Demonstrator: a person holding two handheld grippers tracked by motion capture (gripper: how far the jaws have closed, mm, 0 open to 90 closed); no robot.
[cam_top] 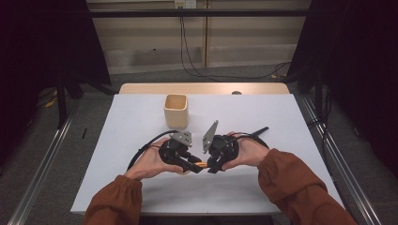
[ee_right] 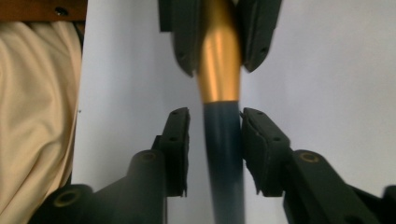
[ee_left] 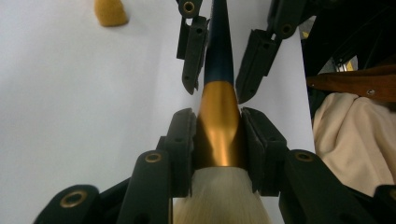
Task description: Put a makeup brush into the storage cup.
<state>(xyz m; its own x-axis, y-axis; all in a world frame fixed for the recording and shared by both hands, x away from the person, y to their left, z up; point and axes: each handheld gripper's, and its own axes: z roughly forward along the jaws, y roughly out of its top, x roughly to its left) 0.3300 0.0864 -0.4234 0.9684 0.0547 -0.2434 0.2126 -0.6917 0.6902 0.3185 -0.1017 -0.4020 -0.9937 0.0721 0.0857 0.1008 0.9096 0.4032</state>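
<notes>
A brush with white bristles (ee_left: pixel 219 198), a gold ferrule (ee_left: pixel 218 126) and a dark blue handle (ee_right: pixel 223 158) is held level just above the white table (cam_top: pixel 272 112), near its front. My left gripper (ee_left: pixel 218 140) is shut on the gold ferrule (cam_top: pixel 202 164). From the opposite side, my right gripper (ee_right: pixel 215 135) straddles the dark handle just past the ferrule. One pad lies against the handle and a narrow gap shows at the other. In the high view the left gripper (cam_top: pixel 194 163) and right gripper (cam_top: pixel 212 166) meet tip to tip.
A tan wooden cup (cam_top: pixel 176 111) stands upright behind the grippers, at the table's middle. The table's near edge and cream-coloured fabric (ee_right: pixel 32 116) lie just beside the jaws. Dark curtains and floor rails flank the table.
</notes>
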